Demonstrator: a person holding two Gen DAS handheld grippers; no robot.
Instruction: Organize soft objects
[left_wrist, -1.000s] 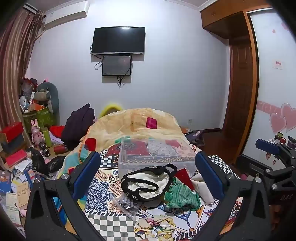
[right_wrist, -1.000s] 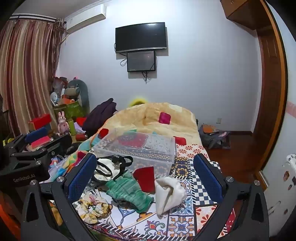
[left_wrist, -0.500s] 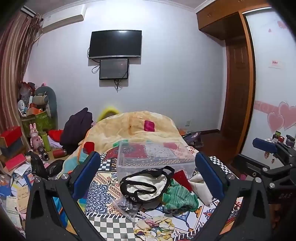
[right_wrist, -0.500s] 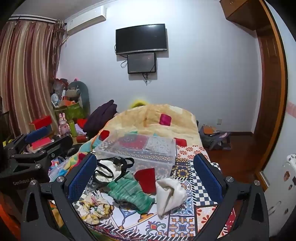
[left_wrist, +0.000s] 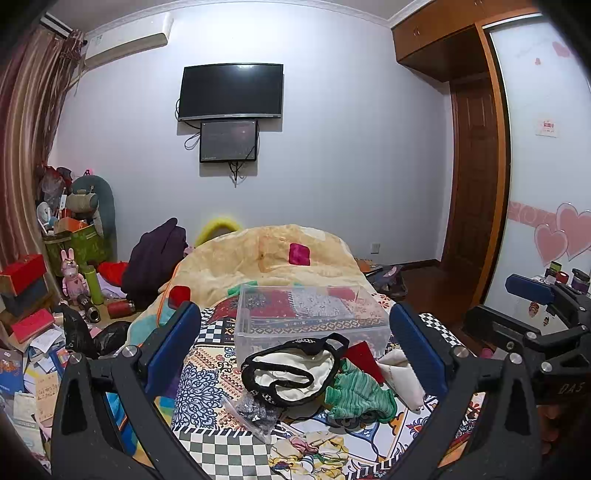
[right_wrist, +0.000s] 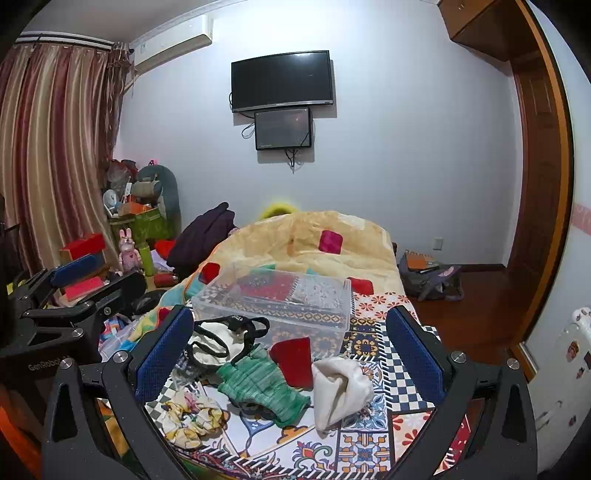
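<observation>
Two hand-held tools are hovering side by side over a bed strewn with soft items: the left tool (left_wrist: 295, 347) is standing with its blue-padded jaws spread wide and gripping nothing, and the right tool (right_wrist: 291, 347) is likewise gaping fully open and empty. Between the left tool's jaws, a white pouch with black trim (left_wrist: 295, 369) is lying just in front of a clear plastic bin (left_wrist: 310, 317), with a green knitted piece (left_wrist: 358, 393) touching its right side and a small clear bag of dark bits (left_wrist: 255, 410) resting near its lower edge. Between the right tool's jaws, a cream cloth bundle (right_wrist: 340, 387) is sitting beside a red fabric piece (right_wrist: 293, 358), which is leaning close to the bin's front wall, while a yellow floral scrunchie (right_wrist: 188, 417) is lying nearest the camera on the left. All of these are resting on a patchwork bedspread (right_wrist: 369, 443) of tiles and checks. Beyond the bin, a yellow quilt (left_wrist: 266, 254) is heaped up at the far end of the bed, and a dark television (left_wrist: 231, 92) is hanging on the white wall above a smaller screen. Striped curtains (right_wrist: 48, 147) are hanging on the left, above a clutter of boxes and toys.
</observation>
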